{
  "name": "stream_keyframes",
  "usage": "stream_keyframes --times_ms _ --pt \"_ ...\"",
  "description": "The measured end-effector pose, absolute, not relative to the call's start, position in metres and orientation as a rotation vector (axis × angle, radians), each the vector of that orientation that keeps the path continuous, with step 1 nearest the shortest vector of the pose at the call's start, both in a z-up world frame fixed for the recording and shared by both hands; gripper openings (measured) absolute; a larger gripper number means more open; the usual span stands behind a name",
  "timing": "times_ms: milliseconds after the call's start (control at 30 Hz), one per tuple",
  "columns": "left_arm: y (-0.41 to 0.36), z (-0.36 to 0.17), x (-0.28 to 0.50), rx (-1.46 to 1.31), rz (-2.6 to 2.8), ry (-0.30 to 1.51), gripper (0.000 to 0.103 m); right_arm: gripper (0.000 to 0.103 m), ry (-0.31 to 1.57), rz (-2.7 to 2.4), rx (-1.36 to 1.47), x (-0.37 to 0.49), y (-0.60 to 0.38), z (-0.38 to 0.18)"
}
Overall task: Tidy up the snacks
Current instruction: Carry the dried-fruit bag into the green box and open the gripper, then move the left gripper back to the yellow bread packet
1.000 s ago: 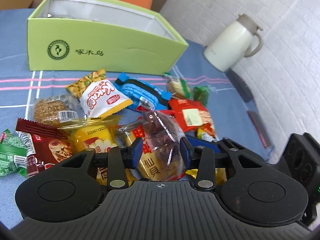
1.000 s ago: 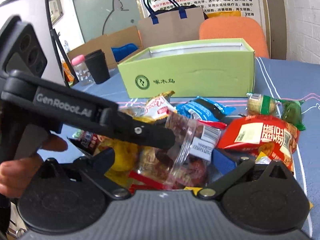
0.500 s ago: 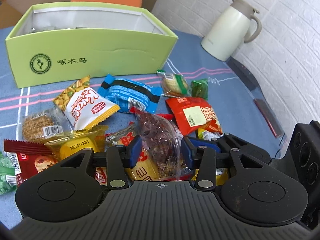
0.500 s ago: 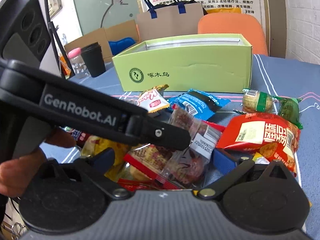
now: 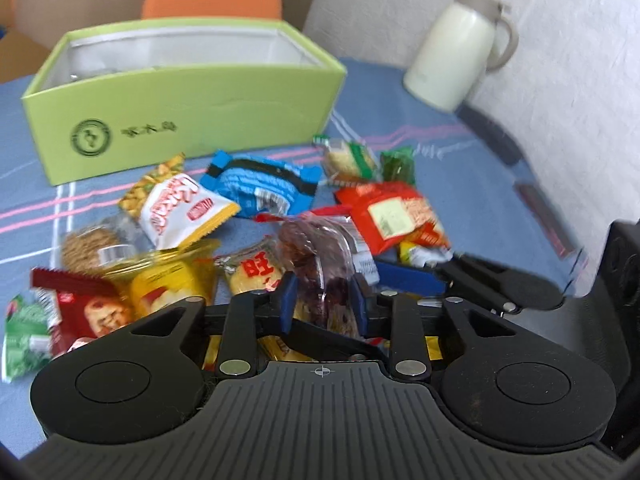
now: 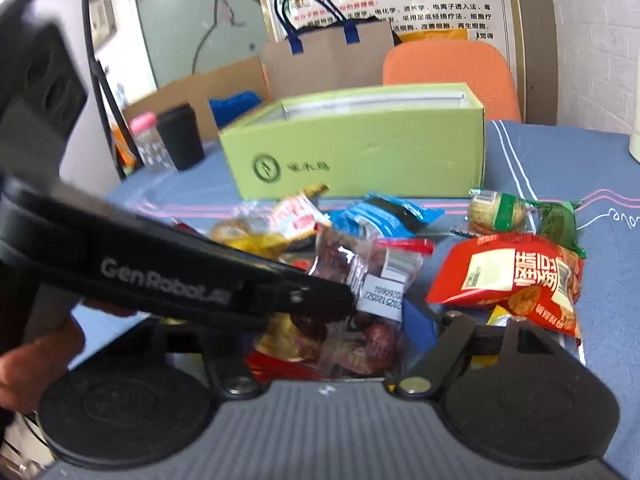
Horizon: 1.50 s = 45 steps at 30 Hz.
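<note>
My left gripper (image 5: 322, 306) is shut on a clear bag of red dates (image 5: 320, 264) and holds it above the snack pile. The same bag shows in the right wrist view (image 6: 360, 300), with the left gripper's arm crossing in front of it. My right gripper (image 6: 340, 336) is open, its blue pads spread wide below the bag. An open green box (image 5: 180, 120) stands behind the pile; it also shows in the right wrist view (image 6: 360, 148). Loose snacks lie on the blue cloth: a red packet (image 5: 396, 216), a blue packet (image 5: 260, 184), a white-and-yellow packet (image 5: 180, 208).
A white thermos jug (image 5: 456, 52) stands at the far right by the wall. An orange chair (image 6: 448, 72) is behind the box. A black cup (image 6: 180, 136), a pink-capped jar (image 6: 146, 140) and a paper bag (image 6: 332, 56) are at the far left.
The left gripper has closed tighter on the date bag and lifted it up and toward the box. The right gripper has stayed open below.
</note>
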State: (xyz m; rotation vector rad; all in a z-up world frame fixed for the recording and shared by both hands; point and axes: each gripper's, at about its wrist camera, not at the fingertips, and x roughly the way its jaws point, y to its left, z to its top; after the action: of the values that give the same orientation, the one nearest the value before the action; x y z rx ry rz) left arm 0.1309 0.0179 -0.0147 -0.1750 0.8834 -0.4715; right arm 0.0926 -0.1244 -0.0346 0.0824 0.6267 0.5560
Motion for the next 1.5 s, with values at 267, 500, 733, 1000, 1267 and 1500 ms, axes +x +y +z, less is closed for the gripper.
stream_keyframes --times_ms 267,500,733,1000,1267,1500 --pt "0.039 0.013 0.13 -0.26 -0.44 0.805 0.0 0.08 0.537 0.57 0.061 0.098 -0.111 -0.009" --pt "0.04 0.069 0.193 -0.283 -0.442 0.676 0.001 0.081 0.407 0.538 -0.021 0.168 -0.109 0.046" --pt "0.033 0.089 0.292 -0.271 -0.421 0.657 0.001 0.082 0.443 0.527 -0.07 0.279 -0.11 0.062" --pt "0.043 0.049 0.327 -0.262 -0.336 0.713 0.028 0.093 0.459 0.498 -0.023 0.297 -0.135 0.041" --pt "0.066 0.06 0.244 -0.285 -0.328 0.623 0.047 0.093 0.447 0.536 0.048 0.214 -0.155 0.034" --pt "0.081 0.051 0.153 -0.29 -0.249 0.605 0.049 0.093 0.509 0.677 0.109 0.128 -0.135 0.01"
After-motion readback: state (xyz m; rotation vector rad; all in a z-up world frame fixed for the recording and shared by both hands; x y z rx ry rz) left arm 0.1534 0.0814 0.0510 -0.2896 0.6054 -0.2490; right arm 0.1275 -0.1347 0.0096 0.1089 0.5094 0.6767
